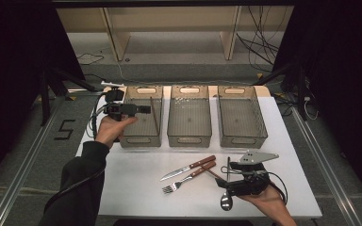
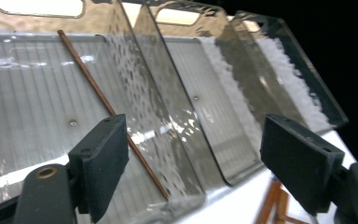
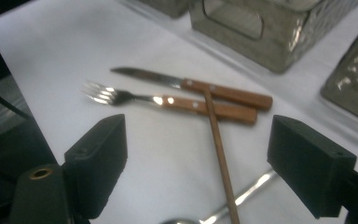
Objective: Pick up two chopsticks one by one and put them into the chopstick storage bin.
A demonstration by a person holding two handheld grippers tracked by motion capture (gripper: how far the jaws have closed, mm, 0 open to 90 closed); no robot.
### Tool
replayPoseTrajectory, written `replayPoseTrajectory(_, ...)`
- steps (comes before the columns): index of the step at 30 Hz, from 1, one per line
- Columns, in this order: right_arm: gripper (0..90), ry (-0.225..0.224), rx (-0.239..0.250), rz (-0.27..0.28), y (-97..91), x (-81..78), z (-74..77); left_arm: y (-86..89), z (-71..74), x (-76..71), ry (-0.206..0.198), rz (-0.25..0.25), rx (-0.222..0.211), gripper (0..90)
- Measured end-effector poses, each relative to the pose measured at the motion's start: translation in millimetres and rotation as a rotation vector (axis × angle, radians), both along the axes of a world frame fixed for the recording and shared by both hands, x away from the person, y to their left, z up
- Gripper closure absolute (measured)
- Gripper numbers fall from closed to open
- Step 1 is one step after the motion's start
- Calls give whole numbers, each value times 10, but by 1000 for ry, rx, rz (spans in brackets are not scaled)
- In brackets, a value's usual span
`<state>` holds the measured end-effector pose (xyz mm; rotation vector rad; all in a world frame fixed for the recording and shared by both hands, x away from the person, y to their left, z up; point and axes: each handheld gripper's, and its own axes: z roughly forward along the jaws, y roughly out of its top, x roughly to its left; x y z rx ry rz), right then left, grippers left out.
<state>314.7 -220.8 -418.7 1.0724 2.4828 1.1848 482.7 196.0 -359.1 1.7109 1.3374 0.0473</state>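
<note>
Over the left bin (image 1: 141,123), wide-jawed left gripper (image 1: 146,109) hovers; chopstick (image 1: 154,115) inside lies lengthwise, front to back.

Dim room, black surround; white table (image 1: 136,188) lit from above. Glare on the bins (image 2: 168,121); knife (image 3: 191,86) nearby slightly blurred.

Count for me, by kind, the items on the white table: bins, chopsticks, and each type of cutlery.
Clear plastic bins: 3
Thin brown wooden chopsticks: 2, one leaning inside the left bin, one on the table
Wooden-handled knife: 1
Wooden-handled fork: 1
Metal spoon: 1
Total: 8
</note>
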Motion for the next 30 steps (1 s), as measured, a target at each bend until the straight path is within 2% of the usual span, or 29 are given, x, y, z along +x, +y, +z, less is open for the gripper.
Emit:
replayPoseTrajectory(4,242,40,-49,-16,-54,32,-10,50,-18,-223,-34,-19,-36,222)
replayPoseTrajectory(7,268,52,-103,-26,-95,49,-23,87,-52,-376,-63,-25,-63,219)
replayPoseTrajectory(11,297,101,-155,-32,-135,69,-62,120,-116,-555,-90,-42,-90,214)
replayPoseTrajectory(15,315,153,-203,-27,-151,88,-120,109,-191,-681,-98,-71,-73,211)
replayPoseTrajectory(17,328,160,-239,-18,-152,96,-147,89,-208,-728,-104,-82,-51,199)
replayPoseTrajectory(20,355,176,-274,-11,-150,93,-170,63,-235,-804,-119,-102,-48,196)
replayPoseTrajectory(22,378,185,-286,-4,-159,101,-185,42,-260,-857,-132,-110,-44,192)
replayPoseTrajectory(25,408,213,-282,4,-186,110,-208,9,-303,-929,-135,-131,-33,184)
replayPoseTrajectory(30,464,229,-304,10,-201,110,-226,-70,-355,-1018,-131,-149,-25,181)
